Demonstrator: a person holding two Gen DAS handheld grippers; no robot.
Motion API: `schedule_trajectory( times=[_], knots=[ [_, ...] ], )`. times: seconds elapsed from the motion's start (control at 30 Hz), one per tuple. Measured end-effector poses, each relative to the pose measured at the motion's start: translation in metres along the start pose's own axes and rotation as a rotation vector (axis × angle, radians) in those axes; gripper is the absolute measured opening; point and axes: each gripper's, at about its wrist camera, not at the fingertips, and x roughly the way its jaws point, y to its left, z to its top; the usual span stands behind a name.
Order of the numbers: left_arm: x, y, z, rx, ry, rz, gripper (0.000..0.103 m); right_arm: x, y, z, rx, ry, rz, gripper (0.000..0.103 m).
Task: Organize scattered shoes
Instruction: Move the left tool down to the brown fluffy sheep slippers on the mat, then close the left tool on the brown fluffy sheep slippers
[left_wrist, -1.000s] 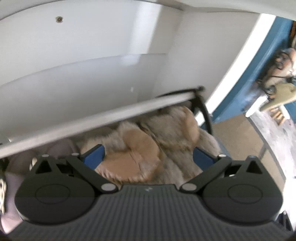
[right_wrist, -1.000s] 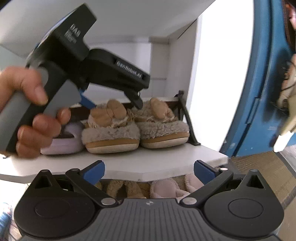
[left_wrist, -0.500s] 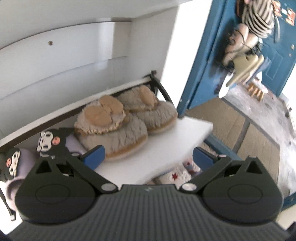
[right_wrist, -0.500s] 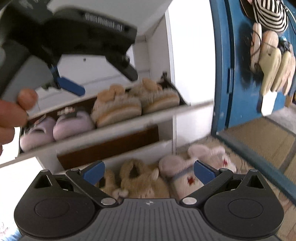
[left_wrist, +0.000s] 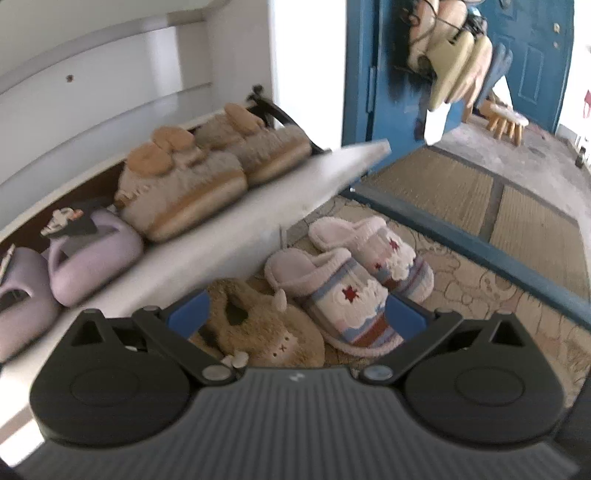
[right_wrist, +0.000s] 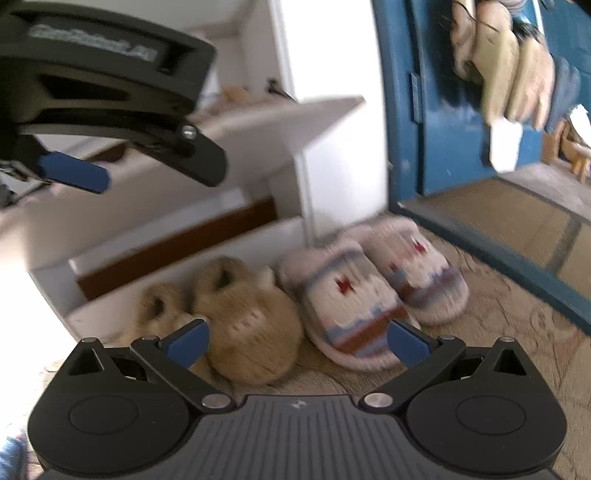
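The left tool (left_wrist: 294, 315) hangs w/ its blue fingers spread wide, nothing between them; it sits above the floor in front of the white shelf (left_wrist: 236, 221). Up and to its left on that shelf stand the tan furry slippers (left_wrist: 207, 173) side by side, touching, and further left the lilac clogs (left_wrist: 92, 251) w/ a black-and-white cartoon charm on top. Just ahead of the left tool's fingers, on the patterned mat (left_wrist: 480, 288), lie the brown plush slippers (left_wrist: 258, 325) and, right beside them, the star-print slippers (left_wrist: 354, 280), toes toward the tool. The right tool (right_wrist: 297, 341) is also splayed open and empty, lower down, nr the mat (right_wrist: 498, 306); directly ahead of it are the brown plush slippers (right_wrist: 240, 317) at left and the star-print slippers (right_wrist: 369, 288) at right, both pairs close to the shelf base, view motion-blurred. The left tool (right_wrist: 74, 173) shows at upper left of the right tool's view, above the shelf edge (right_wrist: 288, 125). Beyond, to the right, stands a blue door (left_wrist: 369, 66) w/ sandals (left_wrist: 454, 62) hanging on it.
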Motion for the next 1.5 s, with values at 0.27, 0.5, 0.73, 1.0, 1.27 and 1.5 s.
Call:
schedule_trajectory(
  times=[0.27,0.5,0.73,1.0,1.27,1.5],
  knots=[
    [0.069,0.008,-0.046,-0.042,0.121,0.111,0.103,0.035,-0.004,-0.047,0.010,0.050,-0.013,0.103],
    [0.115,0.038,-0.057,-0.139,0.179,0.180,0.103,0.053,0.013,-0.066,-0.048,0.071,0.004,0.103],
    [0.144,0.058,-0.058,-0.199,0.217,0.239,0.103,0.061,0.020,-0.069,-0.027,0.047,0.019,0.103],
    [0.163,0.071,-0.057,-0.236,0.226,0.271,0.103,0.069,0.027,-0.071,-0.014,0.045,0.036,0.103],
    [0.163,0.085,-0.057,-0.358,0.190,0.284,0.103,0.071,0.022,-0.074,0.009,0.041,0.011,0.103],
    [0.182,0.090,-0.049,-0.435,0.206,0.351,0.103,0.070,0.018,-0.078,0.022,0.041,0.001,0.103]
  ],
)
